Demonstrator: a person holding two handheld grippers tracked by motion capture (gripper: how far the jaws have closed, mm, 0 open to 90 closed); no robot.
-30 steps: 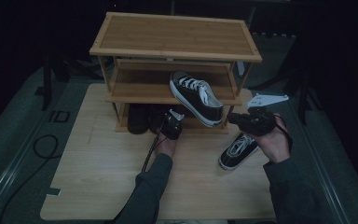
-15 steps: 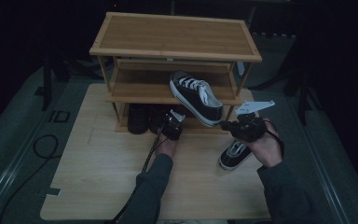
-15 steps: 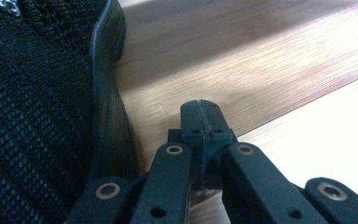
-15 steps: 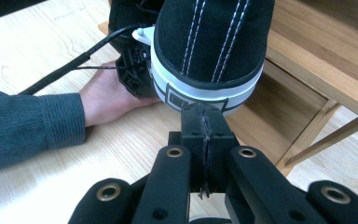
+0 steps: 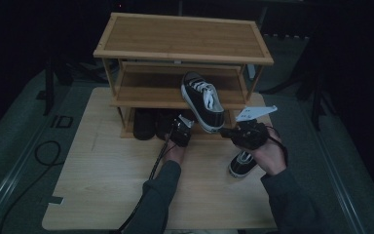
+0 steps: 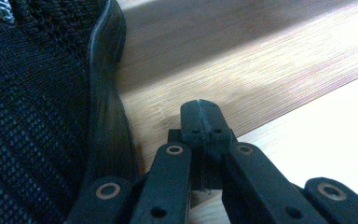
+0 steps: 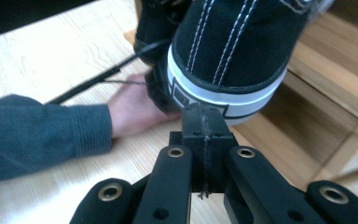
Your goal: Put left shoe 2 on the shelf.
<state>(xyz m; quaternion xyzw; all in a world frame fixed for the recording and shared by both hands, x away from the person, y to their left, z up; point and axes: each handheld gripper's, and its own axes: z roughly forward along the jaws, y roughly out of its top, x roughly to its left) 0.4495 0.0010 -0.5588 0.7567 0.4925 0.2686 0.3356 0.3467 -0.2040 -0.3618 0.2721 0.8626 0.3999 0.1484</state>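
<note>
From my high view I see a pale wooden surface (image 5: 102, 195) carrying a low bamboo shoe rack (image 5: 185, 41) with a slatted top and two open shelves below it. A black canvas sneaker (image 5: 203, 101) with white laces and a white rubber sole band sits on the middle shelf, its heel hanging over the near edge toward me. A second sneaker (image 5: 241, 164) of the same make lies on the surface at the near right, partly under my right hand. Dark shoes (image 5: 146, 124) stand on the lowest level at the left.

My left gripper (image 5: 181, 131) is at the rack's near edge, just below and left of the overhanging heel. In the left gripper view its black jaws are pressed together with nothing between them, the tips (image 6: 200, 116) over grained bamboo, and a black mesh shoe (image 6: 32, 116) with a smooth rubber sole edge lies just beside them on the left.

My right gripper (image 5: 231, 132) sits just right of the heel. In the right gripper view its jaws are also closed on nothing, their tips (image 7: 204, 119) at the heel of the sneaker (image 7: 233, 56), where white stitching runs down black canvas to the glossy white band. Beyond is my left hand (image 7: 133, 112) in a grey knit sleeve (image 7: 37, 133).
</note>
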